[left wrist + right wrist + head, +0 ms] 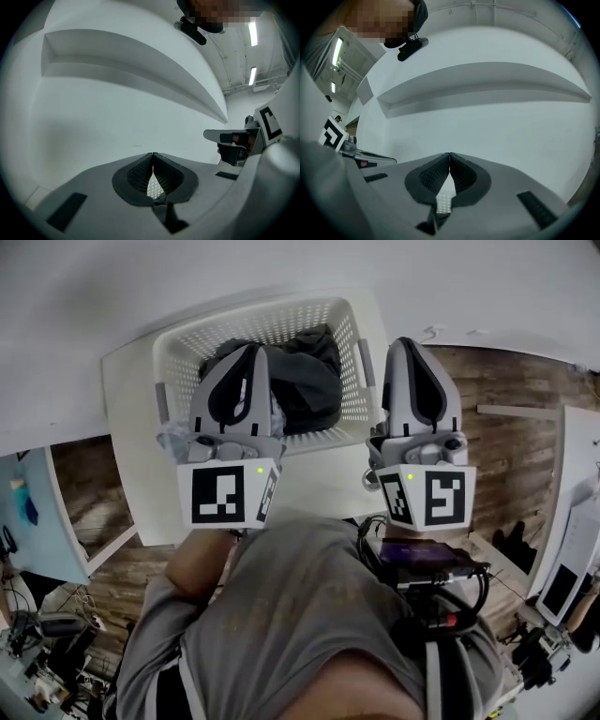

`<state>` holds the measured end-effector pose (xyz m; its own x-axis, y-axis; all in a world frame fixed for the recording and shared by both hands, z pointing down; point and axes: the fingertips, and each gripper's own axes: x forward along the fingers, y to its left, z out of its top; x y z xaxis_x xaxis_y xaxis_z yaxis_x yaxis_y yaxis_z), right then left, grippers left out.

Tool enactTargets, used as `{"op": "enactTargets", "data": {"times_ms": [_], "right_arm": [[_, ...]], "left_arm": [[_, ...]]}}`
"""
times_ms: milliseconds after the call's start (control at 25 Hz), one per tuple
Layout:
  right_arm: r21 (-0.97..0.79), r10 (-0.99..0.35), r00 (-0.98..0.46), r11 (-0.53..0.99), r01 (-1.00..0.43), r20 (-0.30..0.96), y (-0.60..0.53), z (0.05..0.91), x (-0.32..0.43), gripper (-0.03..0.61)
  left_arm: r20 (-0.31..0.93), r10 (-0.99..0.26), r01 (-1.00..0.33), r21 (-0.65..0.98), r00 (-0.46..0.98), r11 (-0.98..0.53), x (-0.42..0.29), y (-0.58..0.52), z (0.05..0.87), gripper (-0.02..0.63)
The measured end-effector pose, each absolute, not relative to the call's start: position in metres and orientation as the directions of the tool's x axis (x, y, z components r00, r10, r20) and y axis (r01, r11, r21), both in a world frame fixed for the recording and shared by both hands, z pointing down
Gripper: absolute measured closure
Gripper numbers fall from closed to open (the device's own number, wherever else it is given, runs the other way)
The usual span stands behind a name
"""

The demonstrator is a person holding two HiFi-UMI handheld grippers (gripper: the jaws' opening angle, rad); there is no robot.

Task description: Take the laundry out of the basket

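A white mesh laundry basket (272,320) stands on a white table (131,427) against a white wall. Dark laundry (314,381) lies heaped inside it. My left gripper (251,348) hovers over the basket's left half, above the clothes, with its jaws shut and nothing between them. My right gripper (405,341) is held just outside the basket's right rim, also shut and empty. In the left gripper view the closed tips (153,153) point level at the wall. The right gripper view shows its tips (449,153) pressed together the same way.
Wooden floor (506,446) lies to the right of the table and below it. A white desk (572,521) stands at the far right, and a pale blue surface (37,521) with cluttered gear below it is at the left. The wall rises right behind the basket.
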<state>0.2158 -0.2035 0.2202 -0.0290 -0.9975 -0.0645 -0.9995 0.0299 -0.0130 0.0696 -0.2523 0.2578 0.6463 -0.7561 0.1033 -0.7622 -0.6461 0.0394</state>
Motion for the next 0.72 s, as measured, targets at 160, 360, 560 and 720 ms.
{"op": "enactTargets", "data": {"times_ms": [160,360,560,720], "right_arm": [[-0.021,-0.999,-0.004,0.005,-1.000,-0.049,-0.213,0.232,0.237,0.571],[-0.044,-1.000,0.010,-0.009,-0.999,-0.006,-0.232,0.254,0.257,0.571],[-0.063,-0.999,0.037,-0.038,-0.997,0.017,-0.250,0.271,0.275,0.571],[-0.091,-0.998,0.052,-0.055,-0.994,0.035,-0.265,0.288,0.289,0.571]], "left_arm": [[0.157,-0.734,-0.746,0.040,0.661,-0.664,0.083,-0.263,0.276,0.603],[0.245,-0.705,-0.735,0.055,0.666,-0.676,0.092,-0.274,0.301,0.503],[0.346,-0.629,-0.685,0.058,0.696,-0.726,0.106,-0.281,0.329,0.400],[0.427,-0.560,-0.640,0.060,0.710,-0.766,0.120,-0.283,0.351,0.344]]}}
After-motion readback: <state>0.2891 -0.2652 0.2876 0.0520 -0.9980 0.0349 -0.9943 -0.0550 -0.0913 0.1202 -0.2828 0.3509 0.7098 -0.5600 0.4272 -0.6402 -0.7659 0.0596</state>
